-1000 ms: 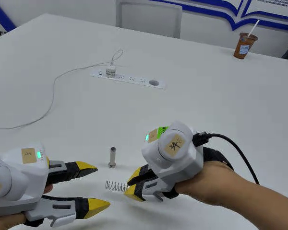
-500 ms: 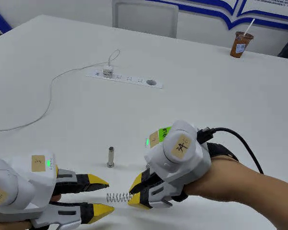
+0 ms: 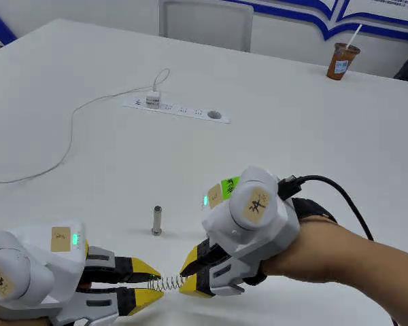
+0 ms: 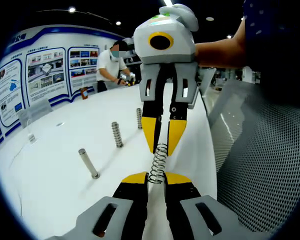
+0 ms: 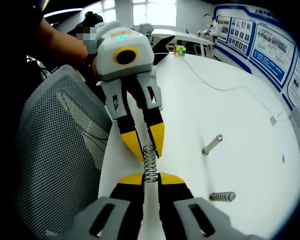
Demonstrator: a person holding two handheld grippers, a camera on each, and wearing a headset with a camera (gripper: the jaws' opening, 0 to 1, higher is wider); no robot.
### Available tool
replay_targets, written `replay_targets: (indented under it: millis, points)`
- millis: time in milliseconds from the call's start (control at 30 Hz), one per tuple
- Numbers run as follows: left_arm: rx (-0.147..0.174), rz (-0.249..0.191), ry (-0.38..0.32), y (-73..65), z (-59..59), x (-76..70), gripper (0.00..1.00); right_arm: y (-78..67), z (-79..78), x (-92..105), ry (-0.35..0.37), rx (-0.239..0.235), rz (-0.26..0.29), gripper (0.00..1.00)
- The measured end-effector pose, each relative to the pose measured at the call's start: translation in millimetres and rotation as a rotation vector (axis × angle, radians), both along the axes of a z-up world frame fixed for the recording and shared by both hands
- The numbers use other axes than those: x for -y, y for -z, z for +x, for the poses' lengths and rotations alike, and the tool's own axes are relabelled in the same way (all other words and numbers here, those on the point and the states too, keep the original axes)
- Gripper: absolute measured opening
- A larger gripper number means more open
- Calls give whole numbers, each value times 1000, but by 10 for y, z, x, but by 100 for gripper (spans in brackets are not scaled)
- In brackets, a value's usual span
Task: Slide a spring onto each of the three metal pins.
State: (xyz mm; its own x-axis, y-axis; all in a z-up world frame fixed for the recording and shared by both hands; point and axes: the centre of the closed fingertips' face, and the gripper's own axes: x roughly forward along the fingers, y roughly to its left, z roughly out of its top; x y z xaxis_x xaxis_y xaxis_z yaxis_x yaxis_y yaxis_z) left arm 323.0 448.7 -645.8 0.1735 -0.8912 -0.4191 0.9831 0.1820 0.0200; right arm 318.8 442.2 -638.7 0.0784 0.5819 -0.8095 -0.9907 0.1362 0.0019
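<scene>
Together, my left tool (image 3: 159, 284) and right tool (image 3: 183, 278) are each clenched on opposite ends of one thin coiled steel spring (image 3: 168, 282) over the white counter (image 3: 292, 136). Beyond stands a bare upright metal pin (image 3: 157, 221); farther along, a spring-sleeved pin (image 4: 117, 134) and a second sprung pin (image 4: 139, 118).

The left gripper (image 3: 148, 286) and right gripper (image 3: 189, 275) meet tip to tip, low over the near edge of the table (image 3: 292, 122), the left aimed right and the right aimed left and downward. Each has its 2 yellow-tipped jaws pinched on 1 end of the same spring (image 3: 166, 282). The right forearm (image 3: 353, 265) reaches in bare from the lower right.
</scene>
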Motion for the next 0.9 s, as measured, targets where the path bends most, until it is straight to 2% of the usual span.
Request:
replay_targets:
  millis: [400, 900]
  points:
    - [3, -5, -17, -20, 42, -18, 12, -230, 58, -144, 23, 20, 89, 11]
    - [12, -16, -11, -62, 46, 34, 11, -374, 97, -300, 16, 63, 133, 11]
